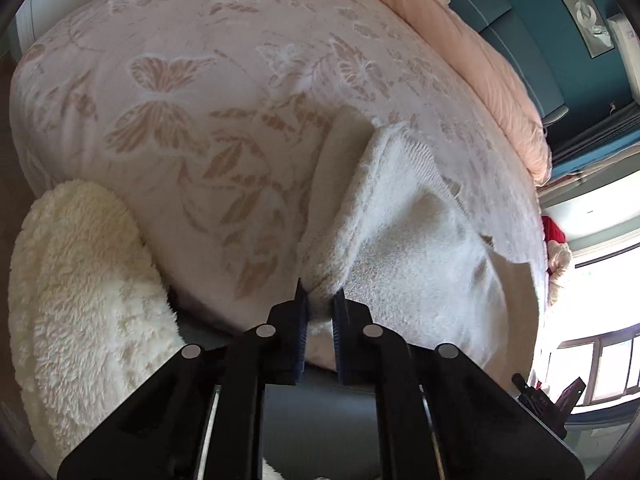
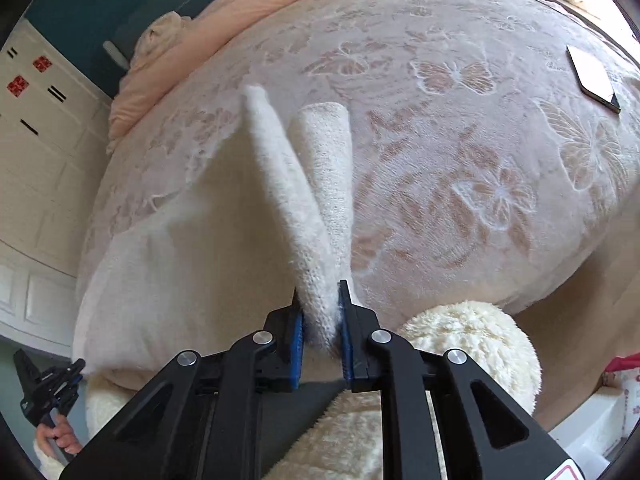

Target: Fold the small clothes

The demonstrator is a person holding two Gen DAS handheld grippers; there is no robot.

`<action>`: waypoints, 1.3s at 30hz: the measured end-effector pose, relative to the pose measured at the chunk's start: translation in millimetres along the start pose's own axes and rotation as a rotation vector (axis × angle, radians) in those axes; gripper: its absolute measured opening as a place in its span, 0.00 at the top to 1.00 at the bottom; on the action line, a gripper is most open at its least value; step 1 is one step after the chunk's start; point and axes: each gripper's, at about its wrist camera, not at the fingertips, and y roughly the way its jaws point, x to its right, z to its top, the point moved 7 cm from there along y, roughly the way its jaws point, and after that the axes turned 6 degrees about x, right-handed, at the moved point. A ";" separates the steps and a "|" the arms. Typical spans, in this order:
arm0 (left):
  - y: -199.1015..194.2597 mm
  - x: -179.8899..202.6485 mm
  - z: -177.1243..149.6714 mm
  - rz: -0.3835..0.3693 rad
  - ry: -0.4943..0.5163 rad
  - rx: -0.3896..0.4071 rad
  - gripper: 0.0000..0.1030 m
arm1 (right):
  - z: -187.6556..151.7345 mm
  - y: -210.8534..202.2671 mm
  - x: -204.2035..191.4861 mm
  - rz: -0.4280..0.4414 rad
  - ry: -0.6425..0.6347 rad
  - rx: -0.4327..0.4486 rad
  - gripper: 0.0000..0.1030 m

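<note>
A small white fuzzy knit garment (image 1: 404, 216) lies on the bed, its near edge lifted. My left gripper (image 1: 320, 300) is shut on one near corner of it. My right gripper (image 2: 322, 312) is shut on another part of the same garment (image 2: 288, 192), which rises in a fold from the pads toward a sleeve-like strip (image 2: 326, 140). The rest of the garment spreads flat to the left in the right wrist view. The left gripper also shows at the lower left of the right wrist view (image 2: 74, 368), and the right gripper at the lower right of the left wrist view (image 1: 546, 394).
The bed has a pink blanket with butterfly and flower patterns (image 1: 180, 100). A peach duvet (image 1: 480, 52) is bunched at the headboard side. A phone (image 2: 594, 78) lies on the bed at the right. Fluffy cream sleeves (image 1: 80, 280) (image 2: 472, 344) cover the person's arms.
</note>
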 end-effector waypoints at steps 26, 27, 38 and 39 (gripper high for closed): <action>99.2 29.9 62.9 0.119 0.133 0.025 0.85 | 58.5 71.2 2.8 -0.131 -0.040 -0.004 0.77; 100.3 32.8 64.4 0.130 0.141 0.023 0.85 | 55.2 82.6 11.1 -0.126 -0.028 -0.027 0.75; 69.3 141.9 38.2 -0.038 0.325 0.053 0.79 | 22.4 48.8 -187.0 0.142 -0.318 0.035 0.78; 85.7 146.7 28.5 -0.019 0.344 0.015 0.79 | 11.5 64.6 -206.6 0.160 -0.347 0.003 0.78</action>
